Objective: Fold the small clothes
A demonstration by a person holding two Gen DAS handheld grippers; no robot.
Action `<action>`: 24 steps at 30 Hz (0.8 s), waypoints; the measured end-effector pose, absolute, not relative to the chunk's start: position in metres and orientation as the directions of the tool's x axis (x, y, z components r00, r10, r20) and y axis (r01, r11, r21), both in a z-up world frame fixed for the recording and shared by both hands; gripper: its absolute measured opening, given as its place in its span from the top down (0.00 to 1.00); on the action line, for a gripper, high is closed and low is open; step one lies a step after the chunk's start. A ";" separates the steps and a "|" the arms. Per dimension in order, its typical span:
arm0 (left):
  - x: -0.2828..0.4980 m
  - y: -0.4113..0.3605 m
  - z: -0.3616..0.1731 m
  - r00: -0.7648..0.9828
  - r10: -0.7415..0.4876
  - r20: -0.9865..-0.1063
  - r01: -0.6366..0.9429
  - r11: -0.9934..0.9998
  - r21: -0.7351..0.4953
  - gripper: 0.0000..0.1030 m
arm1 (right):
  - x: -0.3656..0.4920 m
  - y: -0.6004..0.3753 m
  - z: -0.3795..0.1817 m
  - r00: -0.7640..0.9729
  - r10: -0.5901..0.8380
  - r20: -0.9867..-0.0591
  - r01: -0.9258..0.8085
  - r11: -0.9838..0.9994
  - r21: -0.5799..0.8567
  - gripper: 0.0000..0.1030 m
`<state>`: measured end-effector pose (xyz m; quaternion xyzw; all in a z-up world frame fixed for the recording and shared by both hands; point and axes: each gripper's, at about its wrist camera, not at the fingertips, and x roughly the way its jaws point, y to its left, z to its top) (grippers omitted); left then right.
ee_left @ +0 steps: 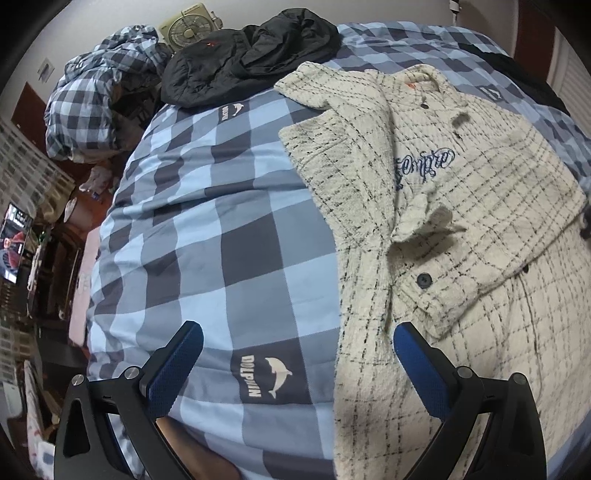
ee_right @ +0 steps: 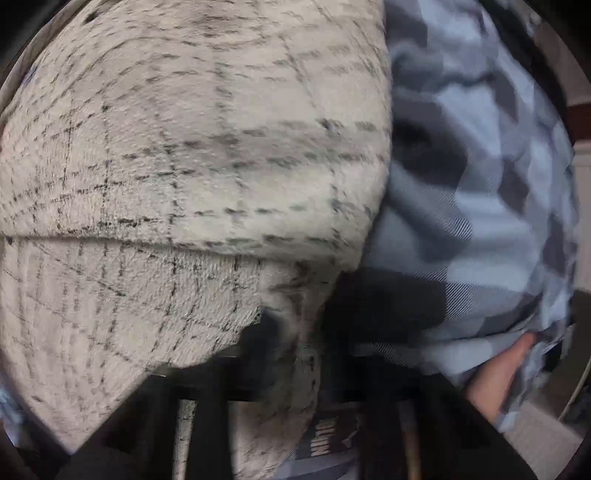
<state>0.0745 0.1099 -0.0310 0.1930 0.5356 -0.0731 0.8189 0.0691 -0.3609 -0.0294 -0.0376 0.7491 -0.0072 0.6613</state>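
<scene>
Cream plaid shirt (ee_left: 461,206) lies partly folded on bed w/ blue checked cover (ee_left: 207,206), black jacket (ee_left: 251,55) near its far end. Left tongs (ee_left: 299,365) released, hovering over shirt's edge & cover, nothing between. Right tongs (ee_right: 291,354) blurred, pressed into shirt fabric (ee_right: 184,166); a fold seems pinched between them.

Both wrist views downward, sharing cream shirt (ee_left: 461,206).

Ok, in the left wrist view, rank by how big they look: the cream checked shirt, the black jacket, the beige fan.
1. Cream checked fleece shirt, though nearest the camera.
2. Crumpled black jacket.
3. Beige box fan, farthest and partly hidden.
</scene>
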 end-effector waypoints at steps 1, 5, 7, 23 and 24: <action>0.075 0.110 -0.031 0.418 0.091 -0.904 0.328 0.913 0.243 0.00 | 0.070 -0.369 -0.026 -0.117 -0.042 -0.992 -0.005 0.999 -0.042 0.90; 0.075 0.112 -0.032 0.417 0.094 -0.904 0.324 0.914 0.245 0.00 | 0.070 -0.410 -0.028 -0.189 0.073 -0.979 0.189 0.981 0.036 0.89; 0.076 0.112 -0.032 0.419 0.096 -0.903 0.317 0.916 0.244 0.00 | 0.068 -0.429 -0.033 -0.237 0.027 -0.971 0.268 0.963 -0.039 0.89; 0.086 0.139 -0.008 0.502 0.131 -0.855 0.156 0.959 0.239 0.00 | 0.139 -0.145 0.083 0.134 0.168 -0.977 -0.140 0.979 0.149 0.36; 0.086 0.143 -0.007 0.501 0.124 -0.857 0.149 0.963 0.227 0.00 | 0.153 -0.110 0.087 0.127 0.212 -0.969 -0.169 0.967 0.190 0.36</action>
